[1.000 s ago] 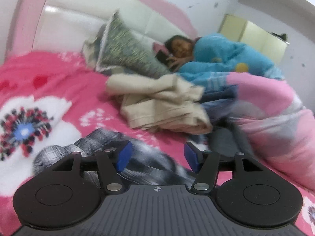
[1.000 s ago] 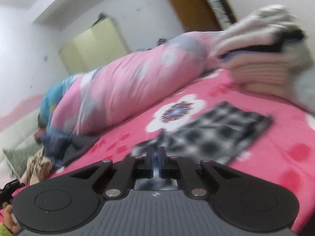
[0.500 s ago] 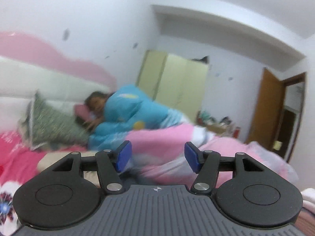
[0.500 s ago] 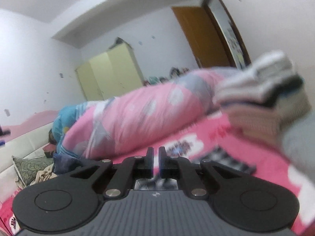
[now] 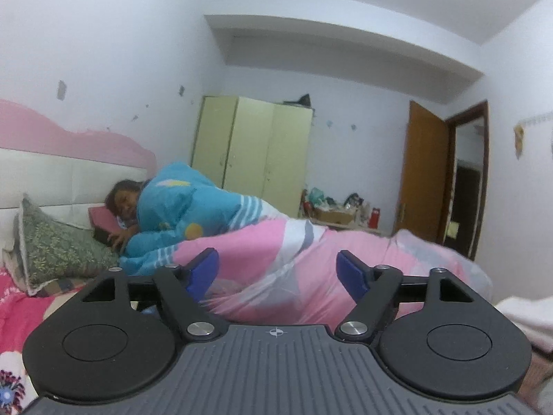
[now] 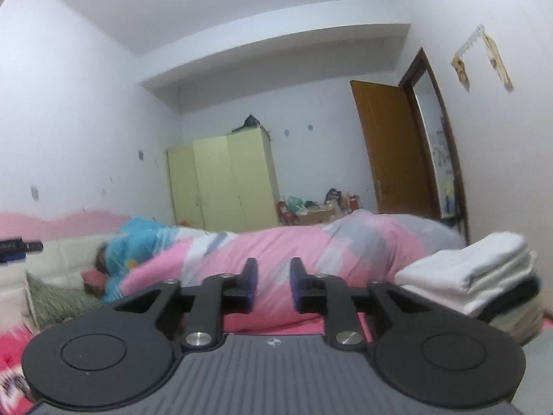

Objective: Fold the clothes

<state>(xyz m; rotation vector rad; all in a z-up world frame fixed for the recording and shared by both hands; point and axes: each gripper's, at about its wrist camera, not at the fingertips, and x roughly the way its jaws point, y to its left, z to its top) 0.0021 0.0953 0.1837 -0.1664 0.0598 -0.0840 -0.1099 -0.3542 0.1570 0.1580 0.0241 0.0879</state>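
Both of your grippers are raised level over the bed and grip nothing. Your left gripper (image 5: 278, 271) has its blue-padded fingers spread wide; your right gripper (image 6: 270, 285) has its fingers parted by a narrow gap, empty between them. The stack of folded white and dark clothes (image 6: 484, 273) sits at the right on the pink flowered bedsheet (image 6: 13, 346), beside the long pink and grey quilt (image 6: 293, 242). A person under a blue blanket (image 5: 179, 204) lies by the green patterned pillow (image 5: 58, 252).
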